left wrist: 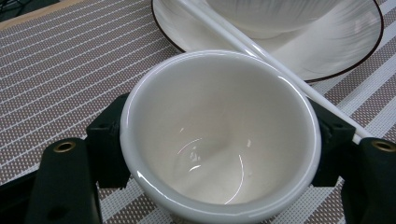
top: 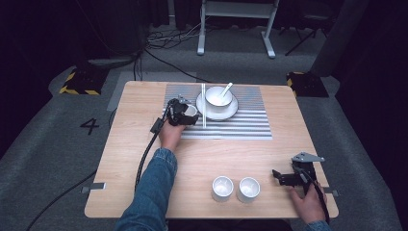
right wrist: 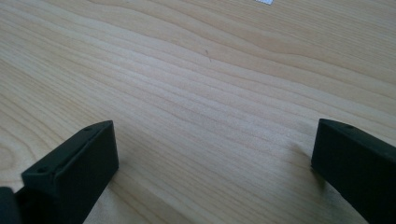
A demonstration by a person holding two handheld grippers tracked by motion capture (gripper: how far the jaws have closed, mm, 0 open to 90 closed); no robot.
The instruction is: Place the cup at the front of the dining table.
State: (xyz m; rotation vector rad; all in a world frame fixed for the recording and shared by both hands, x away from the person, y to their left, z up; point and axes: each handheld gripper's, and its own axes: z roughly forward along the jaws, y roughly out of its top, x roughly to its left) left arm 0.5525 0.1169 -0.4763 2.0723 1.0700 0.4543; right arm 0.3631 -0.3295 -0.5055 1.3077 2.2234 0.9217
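Between the left gripper's (left wrist: 219, 140) jaws sits a small white cup (left wrist: 219, 135), clamped at both sides over the striped mat (left wrist: 70, 70), chopsticks (left wrist: 261, 51) and plate (left wrist: 327, 51) just beyond. Right gripper (right wrist: 215, 154) rests spread wide on bare counter (right wrist: 210, 84).

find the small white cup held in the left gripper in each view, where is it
High view: the small white ceramic cup sits left of centre, on the striped mat's left part, beside the white plate.
Left gripper view: it spans the centre, gripped on both sides by the black jaws.
Right gripper view: bare wooden table.
Shared landmark: the plate.
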